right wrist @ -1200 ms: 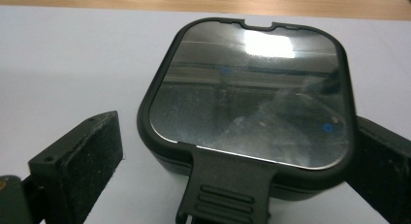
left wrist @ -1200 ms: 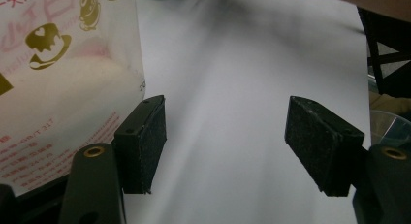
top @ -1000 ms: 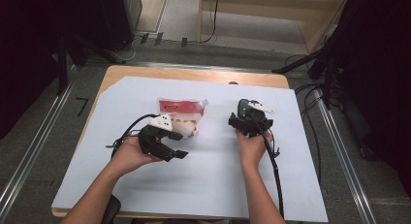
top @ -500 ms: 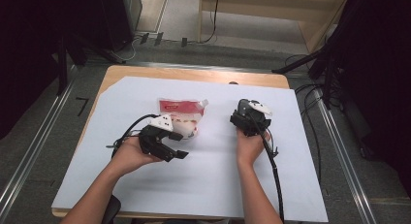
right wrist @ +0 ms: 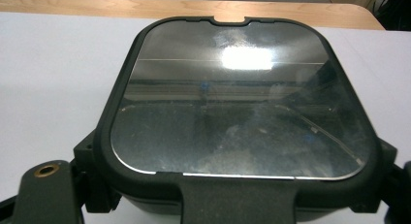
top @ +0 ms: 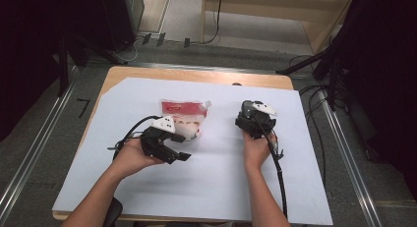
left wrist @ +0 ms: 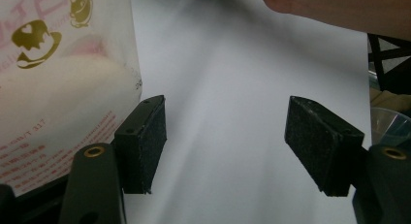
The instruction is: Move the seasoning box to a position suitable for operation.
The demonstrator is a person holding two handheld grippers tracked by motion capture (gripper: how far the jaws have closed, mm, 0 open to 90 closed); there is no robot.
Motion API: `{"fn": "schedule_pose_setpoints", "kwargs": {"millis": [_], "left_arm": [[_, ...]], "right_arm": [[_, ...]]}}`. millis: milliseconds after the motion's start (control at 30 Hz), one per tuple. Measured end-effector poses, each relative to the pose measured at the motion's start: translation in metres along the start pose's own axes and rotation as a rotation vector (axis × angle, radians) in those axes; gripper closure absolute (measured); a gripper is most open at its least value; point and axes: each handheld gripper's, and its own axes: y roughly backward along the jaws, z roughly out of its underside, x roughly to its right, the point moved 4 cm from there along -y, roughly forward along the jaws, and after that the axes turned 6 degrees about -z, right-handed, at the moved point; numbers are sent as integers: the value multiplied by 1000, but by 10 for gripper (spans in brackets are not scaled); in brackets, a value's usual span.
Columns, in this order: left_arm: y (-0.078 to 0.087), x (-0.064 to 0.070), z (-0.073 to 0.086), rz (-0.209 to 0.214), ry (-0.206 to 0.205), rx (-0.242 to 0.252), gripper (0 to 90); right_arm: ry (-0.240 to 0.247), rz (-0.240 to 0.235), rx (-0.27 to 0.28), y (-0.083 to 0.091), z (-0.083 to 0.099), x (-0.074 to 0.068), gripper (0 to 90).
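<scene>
My left gripper (left wrist: 225, 146) has its jaws spread wide on nothing, with the snack bag (left wrist: 58, 78) lying just beside its left pad, so no grasp is made yet. My right gripper (top: 253, 120) appears clamped on a dark square container (right wrist: 240, 112). Farther off, the white sheet (top: 221, 187) covers the table (top: 196, 75).

A lab-like recording room: white-covered table (top: 206, 187), floor rails (top: 29, 153), trailing cables (top: 314, 124), black curtains (top: 29, 50).
</scene>
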Motion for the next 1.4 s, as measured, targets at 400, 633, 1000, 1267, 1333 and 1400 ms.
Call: {"fn": "schedule_pose_setpoints", "kwargs": {"millis": [400, 633, 1000, 1267, 1333, 1400], "left_arm": [[1, -1, 0, 0, 10, 9, 328], [1, -1, 0, -8, 8, 5, 329], [1, -4, 1, -15, 16, 5, 330], [2, -5, 1, -16, 17, 5, 330], [3, -6, 2, -20, 19, 6, 329], [3, -6, 2, -19, 21, 9, 330]], "right_arm": [[52, -107, 59, 37, -18, 3, 161], [111, -195, 60, 63, -18, 1, 160], [116, -346, 48, 83, -1, 9, 161], [129, -383, 33, 94, 10, 11, 160], [146, -384, 30, 98, 13, 9, 160], [155, -388, 27, 100, 16, 8, 160]]}}
